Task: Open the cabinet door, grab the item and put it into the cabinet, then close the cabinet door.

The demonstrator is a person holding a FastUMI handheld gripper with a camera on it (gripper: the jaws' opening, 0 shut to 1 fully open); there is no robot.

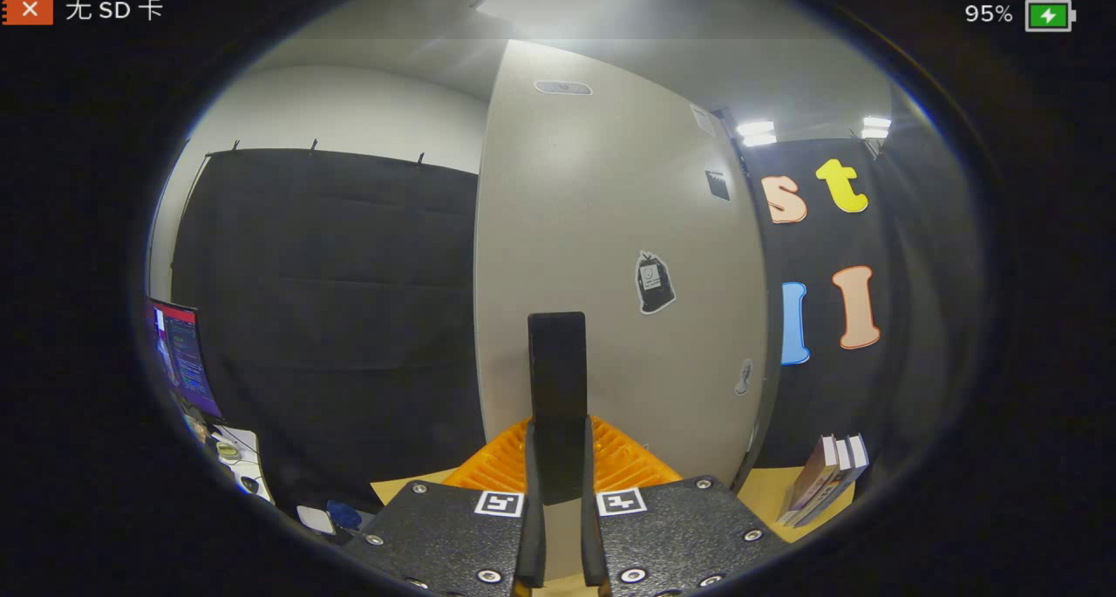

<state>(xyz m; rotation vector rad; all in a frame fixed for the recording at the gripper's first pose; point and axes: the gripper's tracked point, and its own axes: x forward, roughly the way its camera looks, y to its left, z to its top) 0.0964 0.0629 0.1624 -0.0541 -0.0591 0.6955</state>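
Note:
A flat black rectangular item stands upright between my fingers, its top rising well above them. My gripper is shut on its lower part, with both fingers pressing its sides. Just beyond the item is the cabinet's tall pale panel, which has an oval recessed handle near its top and several small stickers on its face. The panel's left edge runs vertically a little left of the item. I cannot see the cabinet's interior, and I cannot tell whether this panel is a door standing open or shut.
The wooden tabletop lies under the gripper and carries a few leaning books to the right of the cabinet. Far left is a desk with a lit monitor and small objects. Black cloth hangs behind on both sides.

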